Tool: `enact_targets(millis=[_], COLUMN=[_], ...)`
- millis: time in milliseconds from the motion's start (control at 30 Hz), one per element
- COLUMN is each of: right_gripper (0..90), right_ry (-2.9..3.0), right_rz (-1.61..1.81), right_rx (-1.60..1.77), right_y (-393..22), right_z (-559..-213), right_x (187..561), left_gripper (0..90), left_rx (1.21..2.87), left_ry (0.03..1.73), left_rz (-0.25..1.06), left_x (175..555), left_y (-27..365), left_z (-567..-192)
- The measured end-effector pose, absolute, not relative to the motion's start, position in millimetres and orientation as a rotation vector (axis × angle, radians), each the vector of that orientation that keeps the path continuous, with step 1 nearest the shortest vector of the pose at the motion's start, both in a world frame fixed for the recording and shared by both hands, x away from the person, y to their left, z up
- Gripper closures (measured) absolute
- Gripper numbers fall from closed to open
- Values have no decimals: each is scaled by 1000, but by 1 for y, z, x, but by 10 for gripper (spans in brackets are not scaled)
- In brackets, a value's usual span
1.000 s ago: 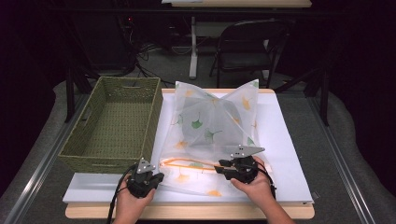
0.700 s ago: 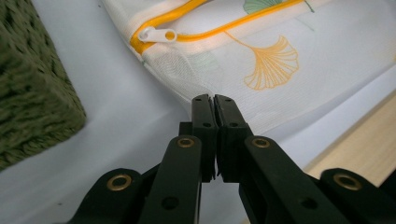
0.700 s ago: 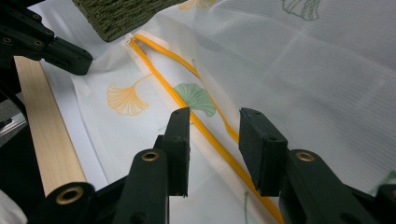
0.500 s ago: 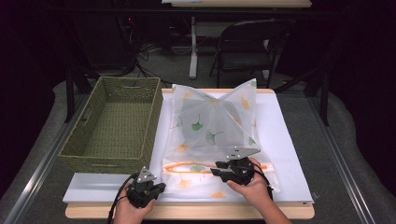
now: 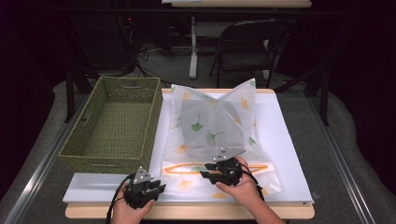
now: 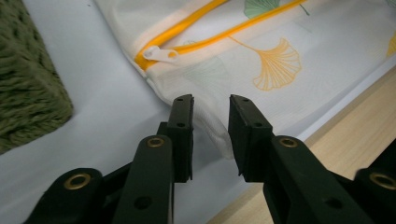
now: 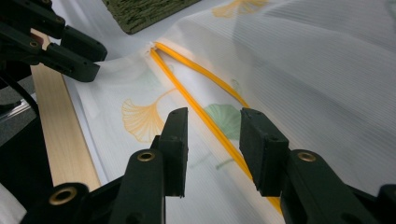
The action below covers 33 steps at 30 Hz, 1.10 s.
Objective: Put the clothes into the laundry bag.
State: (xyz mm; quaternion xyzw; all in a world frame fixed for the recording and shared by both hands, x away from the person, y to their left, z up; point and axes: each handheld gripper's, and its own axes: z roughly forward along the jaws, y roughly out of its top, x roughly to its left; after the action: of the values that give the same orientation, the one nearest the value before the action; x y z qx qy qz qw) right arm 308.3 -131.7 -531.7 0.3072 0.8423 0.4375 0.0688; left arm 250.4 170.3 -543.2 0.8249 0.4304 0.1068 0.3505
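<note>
Left tongs [image 6: 210, 123] stand partly open at the near corner of a ginkgo-print mesh bag [image 5: 212, 135], their jaws just eased apart, the bag's edge loose between them and not pinched. Right tongs [image 7: 212, 140] gape wide above the orange zipper [image 7: 205, 112], gripping nothing, their jaws also just widened. The bag lies on a white sheet [image 5: 285, 140] on the worktop [image 5: 187, 211], its far end puffed up, a green basket [image 5: 114, 123] just beside it. The zipper gapes along most of its length, its pull [image 6: 156, 52] at the end by the left tongs. Judging by this, the bag has been opened; filling it or zipping it shut appears yet to be done.
</note>
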Motion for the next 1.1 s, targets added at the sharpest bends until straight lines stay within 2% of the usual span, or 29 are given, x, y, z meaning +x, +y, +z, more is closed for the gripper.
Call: enact_targets(millis=[333, 833, 1100], right_gripper=[625, 722, 743], right_ry=[2563, 2614, 2648], right_rz=[1327, 1303, 1325], right_rx=[903, 805, 804], right_y=[-102, -68, -59], right_z=[-539, -546, -550], right_x=[315, 320, 322], left_gripper=[664, 650, 648], left_rx=[2063, 2064, 2060], left_ry=[1157, 1162, 1167], left_rz=[313, 346, 341], left_x=[250, 250, 250], left_y=[187, 197, 197], left_z=[-536, -537, -538])
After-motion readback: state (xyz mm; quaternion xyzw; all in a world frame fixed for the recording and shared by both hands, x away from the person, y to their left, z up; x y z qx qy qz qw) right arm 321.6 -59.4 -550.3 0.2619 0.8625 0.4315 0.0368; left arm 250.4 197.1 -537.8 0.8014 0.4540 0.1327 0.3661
